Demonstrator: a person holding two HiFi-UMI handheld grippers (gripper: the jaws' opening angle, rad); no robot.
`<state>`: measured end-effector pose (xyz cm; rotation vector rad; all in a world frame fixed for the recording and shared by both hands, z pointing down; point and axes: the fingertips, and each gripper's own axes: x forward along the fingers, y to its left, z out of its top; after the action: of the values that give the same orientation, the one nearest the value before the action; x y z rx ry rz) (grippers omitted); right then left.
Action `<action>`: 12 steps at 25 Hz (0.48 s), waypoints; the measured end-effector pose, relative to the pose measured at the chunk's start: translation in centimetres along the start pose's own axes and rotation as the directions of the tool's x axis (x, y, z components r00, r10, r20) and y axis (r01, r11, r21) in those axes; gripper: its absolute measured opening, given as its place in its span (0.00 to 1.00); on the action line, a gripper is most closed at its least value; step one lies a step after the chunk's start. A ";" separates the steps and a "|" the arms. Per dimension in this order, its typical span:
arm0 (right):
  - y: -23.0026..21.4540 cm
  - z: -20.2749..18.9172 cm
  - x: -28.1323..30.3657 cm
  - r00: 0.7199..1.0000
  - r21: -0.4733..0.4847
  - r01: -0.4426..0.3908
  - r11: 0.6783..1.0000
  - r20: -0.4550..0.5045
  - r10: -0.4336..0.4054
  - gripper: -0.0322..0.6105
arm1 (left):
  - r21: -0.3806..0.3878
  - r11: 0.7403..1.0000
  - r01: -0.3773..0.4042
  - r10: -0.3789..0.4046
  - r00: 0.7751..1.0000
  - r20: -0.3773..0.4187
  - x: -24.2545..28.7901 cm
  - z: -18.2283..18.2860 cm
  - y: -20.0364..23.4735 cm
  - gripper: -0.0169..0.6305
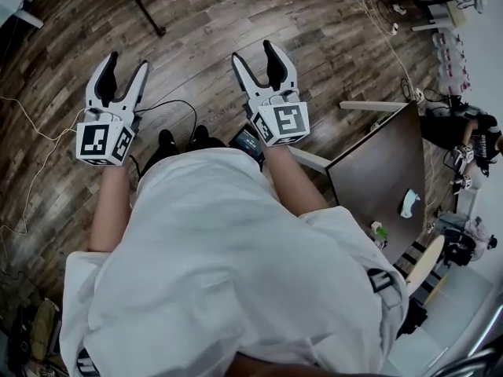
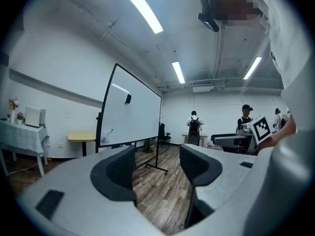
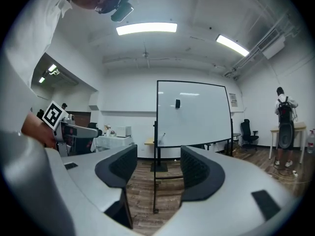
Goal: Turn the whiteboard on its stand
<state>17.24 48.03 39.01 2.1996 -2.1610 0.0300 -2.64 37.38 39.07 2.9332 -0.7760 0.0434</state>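
Note:
A white whiteboard [image 2: 130, 109] in a black frame stands on a wheeled stand across the wooden floor, seen at an angle in the left gripper view. In the right gripper view the whiteboard [image 3: 194, 113] faces me almost squarely, a small black item stuck near its top. Both grippers are held level in front of me, well short of the board. My left gripper [image 1: 126, 65] [image 2: 158, 161] is open with nothing between its pads. My right gripper [image 1: 253, 53] [image 3: 153, 166] is open too, its jaws empty. A black stand leg [image 1: 145, 6] shows at the head view's top.
A dark brown table [image 1: 377, 171] stands close on my right. Cables [image 1: 385, 30] trail over the floor beyond it. People [image 2: 194, 127] stand at the room's far end, and one person [image 3: 284, 127] by a desk. A yellow desk [image 2: 81, 136] lies behind the board.

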 end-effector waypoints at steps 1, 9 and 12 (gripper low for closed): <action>-0.5 0.0 0.0 1.000 -0.002 0.003 1.000 0.006 -0.003 0.46 | 0.000 1.000 -0.005 0.005 1.000 -0.001 0.2 -0.1 -0.2 0.44; -3.0 -1.5 1.0 1.000 -0.001 -0.026 1.000 -0.009 0.026 0.45 | -0.002 0.998 -0.057 0.057 0.998 -0.019 1.8 -1.4 -0.3 0.44; -3.5 -2.2 2.2 0.999 0.010 -0.030 0.999 -0.028 0.030 0.45 | -0.012 0.998 -0.060 0.059 0.998 -0.032 2.9 -1.9 0.5 0.44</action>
<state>20.88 46.00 41.26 2.1584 -2.1837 0.0732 -0.37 35.69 41.14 2.8893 -0.8552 0.0894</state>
